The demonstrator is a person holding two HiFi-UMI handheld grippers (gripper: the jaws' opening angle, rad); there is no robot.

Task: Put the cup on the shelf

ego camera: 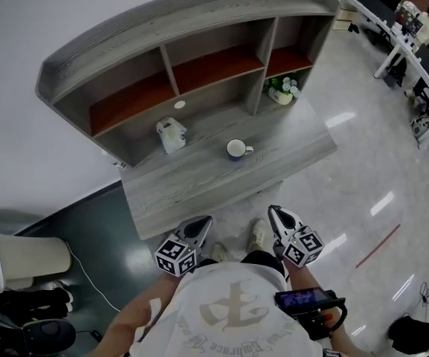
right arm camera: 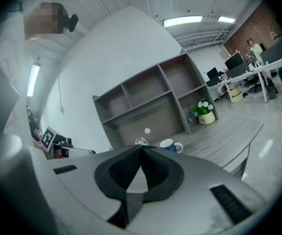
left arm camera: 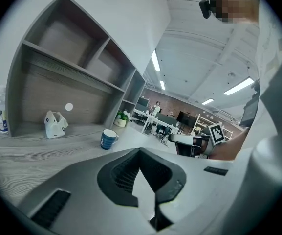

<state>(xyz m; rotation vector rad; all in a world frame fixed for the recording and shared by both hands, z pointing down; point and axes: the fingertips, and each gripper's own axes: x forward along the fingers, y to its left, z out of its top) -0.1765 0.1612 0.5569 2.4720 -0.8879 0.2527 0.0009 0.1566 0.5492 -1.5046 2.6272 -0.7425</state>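
Fingers on my left gripper (left arm camera: 140,152) pressed together, nothing between them. My right gripper (right arm camera: 141,148) same: tips meeting, empty. Neither touches anything; both hang just short of desk (ego camera: 192,192) near edge. Blue cup (ego camera: 236,149) ahead of both tips, well apart, upright on desk, handle toward my right. White bag (ego camera: 171,134) further ahead, left of cup. Shelf (ego camera: 162,50) beyond.

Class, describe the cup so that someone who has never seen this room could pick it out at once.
Find the grey wooden shelf unit against the white wall, and the desk top at its foot. Near the middle of that top stands the cup. It alone is blue with a white inside and a handle, between a white bag and a potted plant.
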